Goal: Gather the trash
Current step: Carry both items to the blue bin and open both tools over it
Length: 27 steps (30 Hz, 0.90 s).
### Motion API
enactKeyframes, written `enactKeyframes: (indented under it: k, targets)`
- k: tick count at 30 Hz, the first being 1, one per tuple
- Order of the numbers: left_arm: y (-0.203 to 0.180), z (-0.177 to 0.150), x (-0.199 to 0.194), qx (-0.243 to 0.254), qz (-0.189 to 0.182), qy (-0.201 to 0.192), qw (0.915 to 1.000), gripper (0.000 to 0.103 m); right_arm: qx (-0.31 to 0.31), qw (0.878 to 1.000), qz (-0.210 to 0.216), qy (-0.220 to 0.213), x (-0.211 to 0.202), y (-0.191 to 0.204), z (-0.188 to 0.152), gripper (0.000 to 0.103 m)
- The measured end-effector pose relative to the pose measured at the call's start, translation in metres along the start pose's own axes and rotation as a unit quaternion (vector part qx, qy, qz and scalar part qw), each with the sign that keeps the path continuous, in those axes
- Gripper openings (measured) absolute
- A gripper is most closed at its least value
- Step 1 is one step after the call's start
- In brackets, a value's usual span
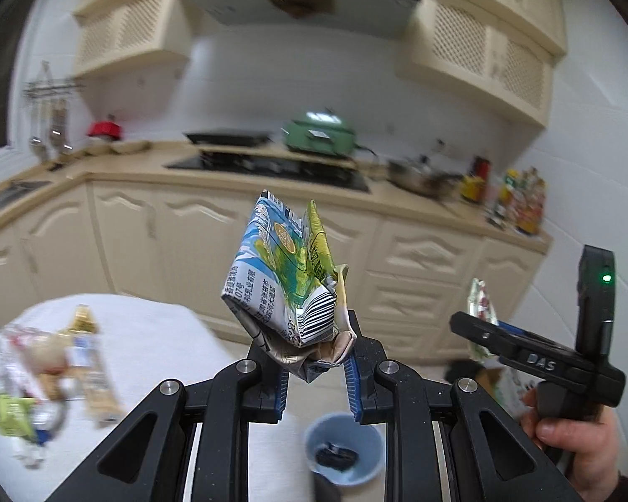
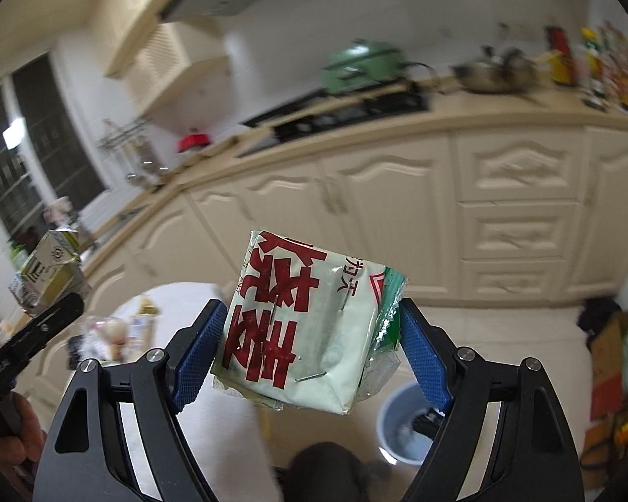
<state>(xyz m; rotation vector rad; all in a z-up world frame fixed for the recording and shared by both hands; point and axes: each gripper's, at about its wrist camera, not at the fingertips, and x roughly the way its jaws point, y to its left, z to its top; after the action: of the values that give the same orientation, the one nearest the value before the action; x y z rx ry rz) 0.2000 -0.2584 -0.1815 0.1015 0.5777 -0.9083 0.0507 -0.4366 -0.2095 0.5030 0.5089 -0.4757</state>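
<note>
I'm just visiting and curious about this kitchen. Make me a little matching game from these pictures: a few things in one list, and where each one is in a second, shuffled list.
Things:
1. crushed carton
2. pale green packet
3. blue bin
4. green cooker

Places:
A. on the floor
B. pinched in the left gripper
C. on the counter, at the back
D. between the right gripper's blue pads

Pairs: 1-B, 2-D, 3-A, 4-C
</note>
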Motion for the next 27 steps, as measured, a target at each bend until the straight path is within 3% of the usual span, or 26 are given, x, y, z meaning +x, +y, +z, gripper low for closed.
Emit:
enactKeyframes:
  k: [4, 9, 15, 25, 27]
  targets:
    - [-0.017, -0.001, 0.053, 0.018, -0.038, 0.047, 0.998, 0.018, 0.034, 0.999, -0.035, 0.022, 0.009, -0.047, -0.012, 0.083]
    - [-0.03, -0.003, 0.126, 0.026, -0.076, 0.125, 0.9889, 0.018, 0.069, 0.994, -0.058, 0.056, 0.034, -0.091, -0.027, 0.083]
    - [-0.048, 0.008, 0.214, 0.041, -0.08, 0.194, 0.9769, 0.019, 0.104, 0.988, -0.064, 0.097, 0.07, -0.13, -0.045, 0.083]
    - [-0.067, 0.002, 0.353, 0.039, -0.073, 0.304, 0.9491, 0.019, 0.161, 0.973, -0.059, 0.156, 0.132, -0.178, -0.074, 0.083]
    - [-0.069, 0.003, 0.376, 0.041, -0.062, 0.316, 0.9457, 0.025, 0.174, 0.969, -0.056, 0.167, 0.143, -0.186, -0.08, 0.083]
